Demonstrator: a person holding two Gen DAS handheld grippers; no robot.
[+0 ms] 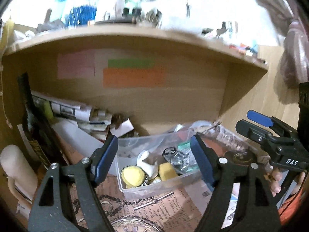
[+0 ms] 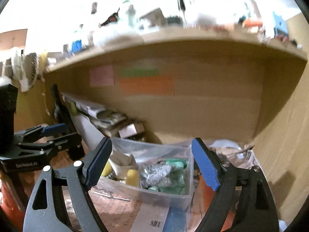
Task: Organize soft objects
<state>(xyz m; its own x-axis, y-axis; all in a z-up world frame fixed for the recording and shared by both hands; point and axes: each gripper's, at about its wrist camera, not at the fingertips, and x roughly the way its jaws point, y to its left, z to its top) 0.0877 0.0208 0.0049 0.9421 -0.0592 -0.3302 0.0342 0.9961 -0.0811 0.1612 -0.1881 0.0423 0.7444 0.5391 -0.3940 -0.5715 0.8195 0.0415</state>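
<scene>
Left wrist view: my left gripper point(image 1: 154, 158) is spread wide w/ nothing in it, over the clear plastic bin point(image 1: 154, 188) holding yellow sponges point(image 1: 167, 171). Right gripper point(image 2: 154, 162) is also agape, above the same bin under the wooden shelf point(image 1: 135, 36).

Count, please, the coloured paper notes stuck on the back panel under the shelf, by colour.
Pink note: 1
Green note: 1
Orange note: 1
Total: 3
</scene>
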